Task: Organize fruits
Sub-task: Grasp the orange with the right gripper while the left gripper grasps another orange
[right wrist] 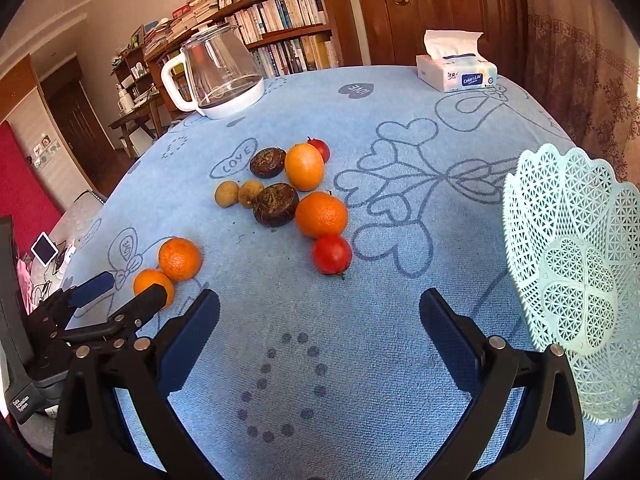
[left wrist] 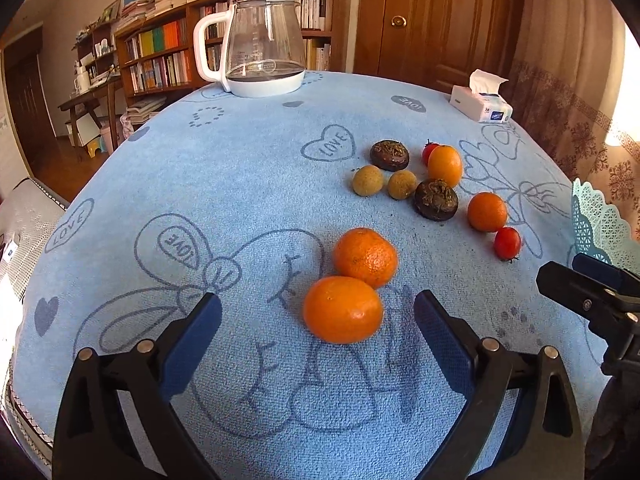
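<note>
A blue cloth (left wrist: 248,200) printed with hearts and "LOVE" covers the bench. At its far edge stands a glass kettle (left wrist: 262,44) on a white base; a tissue pack (right wrist: 456,70) lies well apart to the right. Behind stand bookshelves (left wrist: 160,56) and a wooden door (left wrist: 432,16).

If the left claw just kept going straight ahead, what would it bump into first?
Probably the nearest round orange mandarin, lying just ahead of the open left gripper, slightly right of centre; a second mandarin touches it behind.

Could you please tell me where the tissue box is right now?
The tissue box sits at the table's far right edge in both wrist views, right of the glass kettle and beyond the fruit cluster.
</note>
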`<action>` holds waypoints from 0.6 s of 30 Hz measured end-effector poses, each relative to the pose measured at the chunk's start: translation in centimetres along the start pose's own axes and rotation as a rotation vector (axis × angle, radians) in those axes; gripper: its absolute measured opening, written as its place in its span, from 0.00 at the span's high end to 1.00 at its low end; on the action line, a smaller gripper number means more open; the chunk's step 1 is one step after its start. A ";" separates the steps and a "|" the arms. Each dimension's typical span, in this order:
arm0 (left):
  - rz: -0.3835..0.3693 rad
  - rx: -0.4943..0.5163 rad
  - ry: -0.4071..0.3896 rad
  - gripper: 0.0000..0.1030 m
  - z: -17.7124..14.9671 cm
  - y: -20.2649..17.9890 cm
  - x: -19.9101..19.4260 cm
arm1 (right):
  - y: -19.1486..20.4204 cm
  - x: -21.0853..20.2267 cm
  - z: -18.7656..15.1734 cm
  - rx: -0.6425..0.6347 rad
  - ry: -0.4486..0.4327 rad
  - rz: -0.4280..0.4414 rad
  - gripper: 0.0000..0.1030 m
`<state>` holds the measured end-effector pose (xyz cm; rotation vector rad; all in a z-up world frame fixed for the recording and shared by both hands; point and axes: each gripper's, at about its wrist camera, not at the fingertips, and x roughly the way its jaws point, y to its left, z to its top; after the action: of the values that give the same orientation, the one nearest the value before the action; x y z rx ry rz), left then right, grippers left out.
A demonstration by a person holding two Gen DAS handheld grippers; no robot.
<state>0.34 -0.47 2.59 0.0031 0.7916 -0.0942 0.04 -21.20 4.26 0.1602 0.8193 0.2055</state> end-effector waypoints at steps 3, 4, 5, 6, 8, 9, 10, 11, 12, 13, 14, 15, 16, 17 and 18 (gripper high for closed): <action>-0.012 -0.001 0.002 0.09 0.0 -0.1 0.2 | 0.4 0.3 0.6 -0.010 -0.003 0.006 0.02; -0.014 0.001 0.004 0.10 0.0 -0.1 0.3 | 0.6 0.4 0.7 -0.014 -0.004 0.004 0.02; -0.018 0.002 0.008 0.13 0.0 -0.1 0.4 | 0.7 0.5 0.9 -0.018 -0.004 0.002 0.02; -0.021 0.002 0.015 0.16 0.0 -0.1 0.6 | 0.9 0.6 1.0 -0.023 -0.004 -0.001 0.02; -0.025 -0.003 0.032 0.20 0.0 0.0 0.9 | 1.0 0.9 1.3 -0.031 -0.004 -0.010 0.02; -0.028 -0.009 0.040 0.24 -0.1 0.1 1.1 | 1.1 1.0 1.4 -0.034 -0.004 -0.013 0.02; -0.032 -0.015 0.048 0.27 -0.1 0.2 1.2 | 1.1 1.2 1.4 -0.036 -0.002 -0.015 0.02; -0.035 -0.020 0.056 0.32 -0.1 0.3 1.4 | 1.1 1.3 1.5 -0.038 -0.001 -0.016 0.02; -0.037 -0.026 0.063 0.37 -0.2 0.5 1.5 | 1.1 1.5 1.5 -0.038 0.001 -0.017 0.02; -0.041 -0.031 0.065 0.38 -0.2 0.5 1.5 | 1.1 1.6 1.5 -0.038 0.004 -0.018 0.02; -0.046 -0.033 0.061 0.41 -0.3 0.6 1.4 | 1.0 1.8 1.5 -0.037 0.006 -0.019 0.02; -0.052 -0.030 0.055 0.48 -0.4 0.6 1.2 | 1.0 1.9 1.6 -0.037 0.007 -0.021 0.03; -0.054 -0.025 0.049 0.51 -0.5 0.5 1.1 | 0.9 2.0 1.6 -0.038 0.008 -0.024 0.04; -0.052 -0.017 0.043 0.56 -0.7 0.3 0.9 | 0.9 2.2 1.7 -0.038 0.010 -0.026 0.06; -0.051 -0.009 0.036 0.58 -0.8 0.1 0.8 | 0.9 2.3 1.8 -0.037 0.013 -0.027 0.08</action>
<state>0.30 -0.38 1.45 -0.0240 0.8282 -0.1391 2.76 -19.92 4.02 0.1128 0.8293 0.1960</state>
